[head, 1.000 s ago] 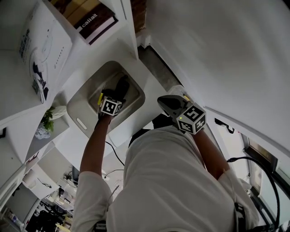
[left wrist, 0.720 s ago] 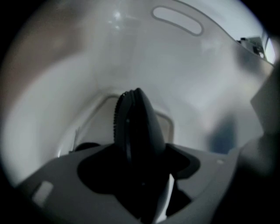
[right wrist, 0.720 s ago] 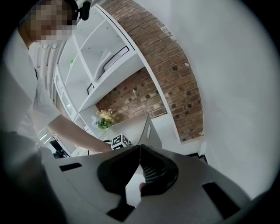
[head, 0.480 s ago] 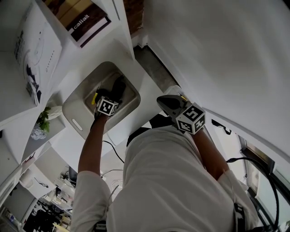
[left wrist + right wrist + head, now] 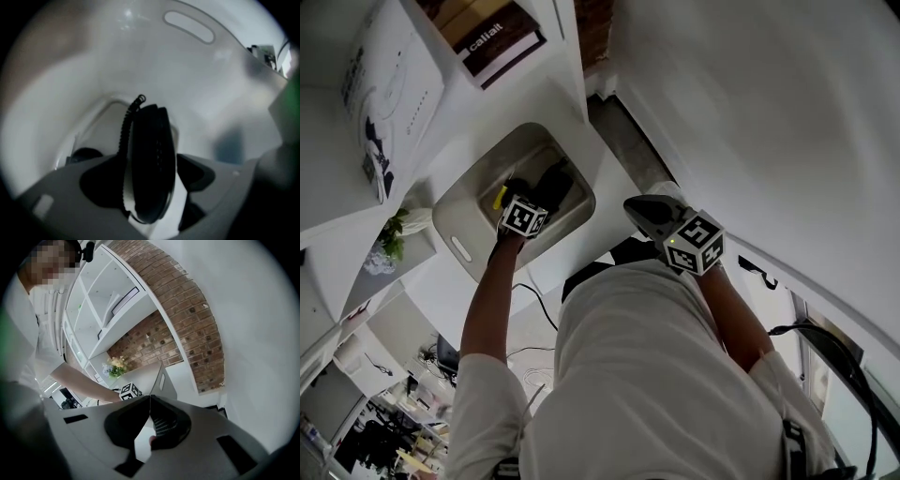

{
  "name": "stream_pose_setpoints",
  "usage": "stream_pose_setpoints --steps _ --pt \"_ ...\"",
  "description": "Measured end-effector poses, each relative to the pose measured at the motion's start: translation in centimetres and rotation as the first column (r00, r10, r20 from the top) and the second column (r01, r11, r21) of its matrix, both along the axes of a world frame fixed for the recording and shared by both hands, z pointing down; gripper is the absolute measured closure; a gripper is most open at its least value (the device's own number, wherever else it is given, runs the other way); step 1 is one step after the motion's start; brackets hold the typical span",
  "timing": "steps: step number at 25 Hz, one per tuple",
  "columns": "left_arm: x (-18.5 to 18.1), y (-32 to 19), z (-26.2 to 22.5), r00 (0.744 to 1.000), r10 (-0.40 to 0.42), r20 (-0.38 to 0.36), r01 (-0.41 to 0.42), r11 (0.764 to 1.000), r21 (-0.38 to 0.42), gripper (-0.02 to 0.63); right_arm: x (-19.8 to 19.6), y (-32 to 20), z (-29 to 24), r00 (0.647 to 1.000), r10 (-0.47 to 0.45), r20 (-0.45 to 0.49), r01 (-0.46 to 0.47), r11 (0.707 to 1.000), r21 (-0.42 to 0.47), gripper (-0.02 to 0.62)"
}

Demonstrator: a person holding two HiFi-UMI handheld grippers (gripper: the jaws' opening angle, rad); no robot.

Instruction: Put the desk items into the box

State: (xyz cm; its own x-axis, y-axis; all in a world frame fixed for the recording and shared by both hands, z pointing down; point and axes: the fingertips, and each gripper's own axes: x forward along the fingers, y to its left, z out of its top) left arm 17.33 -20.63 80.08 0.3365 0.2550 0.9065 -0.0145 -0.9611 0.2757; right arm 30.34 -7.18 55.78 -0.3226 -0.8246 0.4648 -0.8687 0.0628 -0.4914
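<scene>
box (image 5: pixel 456 223) had left gripper (image 5: pixel 151 180) reaching inside, jaws clamped on black corded item (image 5: pixel 149 140), item within box walls. right gripper (image 5: pixel 150 401) closed on nothing, well apart. risk: coiled cord (image 5: pixel 125 124) could snag jaw on release and drag item back out on withdrawal.

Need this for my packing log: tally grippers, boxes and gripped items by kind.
Hand-held grippers: 2, left gripper and right gripper
White plastic box with handle slots: 1
Black oblong item with a coiled edge, in the left jaws: 1
Total: 4
</scene>
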Motion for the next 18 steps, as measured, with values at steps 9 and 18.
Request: stream_pose_setpoints --steps 9,18 --pt "-0.3 -0.9 -4.2 0.993 -0.078 -0.084 0.08 0.997 0.023 0.261 -1.3 -1.3 -0.8 0.997 -0.076 0.019 0.075 0.997 0.035 0.594" --pt "0.0 -4.3 -14.1 0.953 -0.096 -0.288 0.167 0.958 0.234 0.267 -3.7 -3.1 -2.0 0.984 -0.177 0.024 0.175 0.981 0.082 0.594"
